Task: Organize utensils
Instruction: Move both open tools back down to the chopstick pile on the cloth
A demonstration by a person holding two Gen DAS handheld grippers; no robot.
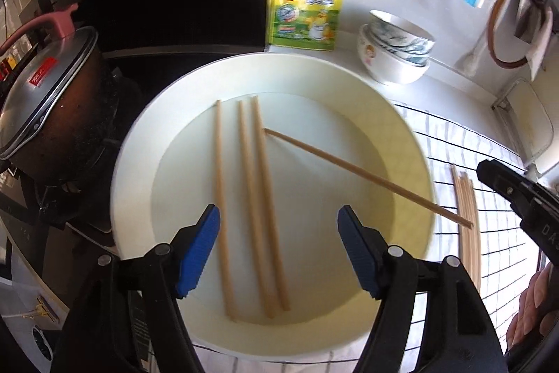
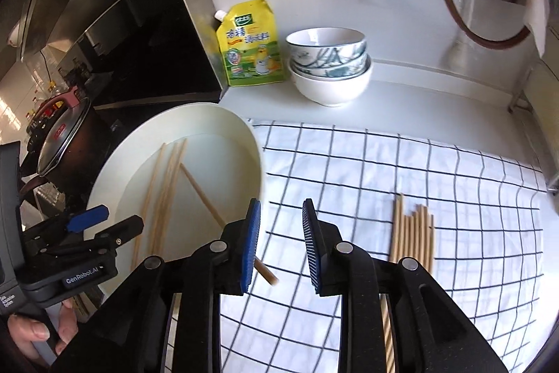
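Four chopsticks (image 1: 244, 198) lie in the white basin (image 1: 139, 142), three side by side and a fourth (image 1: 367, 175) slanting over the rim toward the checked cloth (image 2: 384, 163), where a bundle (image 2: 414, 233) of more lies well apart. The left gripper (image 1: 277, 247) hangs over the three, jaws wide and holding nothing; the right gripper (image 2: 281, 247) is above the cloth just beside the basin, also open and empty. Stacked bowls (image 2: 328, 65) and a yellow pouch (image 2: 249, 44) stand behind, a lidded pot (image 1: 45, 93) to the left.
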